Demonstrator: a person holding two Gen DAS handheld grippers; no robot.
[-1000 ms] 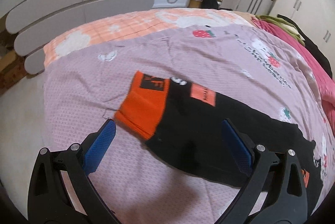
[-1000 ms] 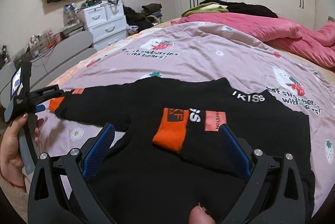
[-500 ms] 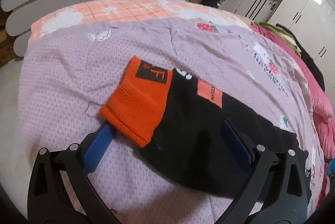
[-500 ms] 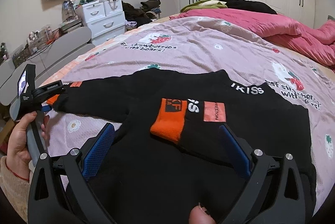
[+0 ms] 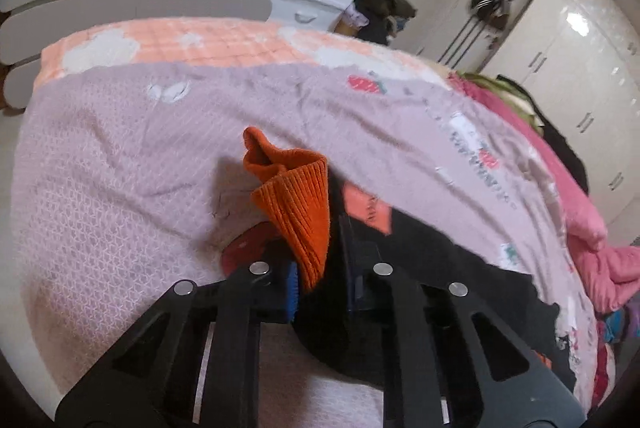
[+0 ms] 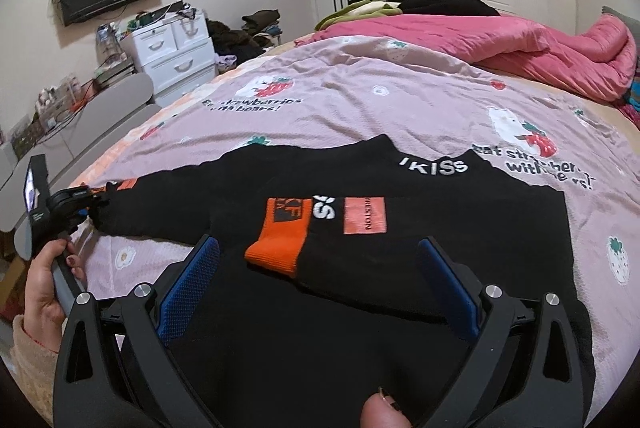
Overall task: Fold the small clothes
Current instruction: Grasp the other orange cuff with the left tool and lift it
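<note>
Left tool (image 5: 318,282) closing on orange cuff (image 5: 296,199), raised off bedspread (image 5: 120,167).

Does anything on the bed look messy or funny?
Only the orange cuff: it is bunched and standing up between the closing left gripper fingers, not lying flat like the other cuff on the black sweater.

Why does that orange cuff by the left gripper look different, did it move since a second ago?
Yes. The orange cuff lay flat on the purple bedspread; now it stands bunched up off it, as the left gripper closes on it.
</note>
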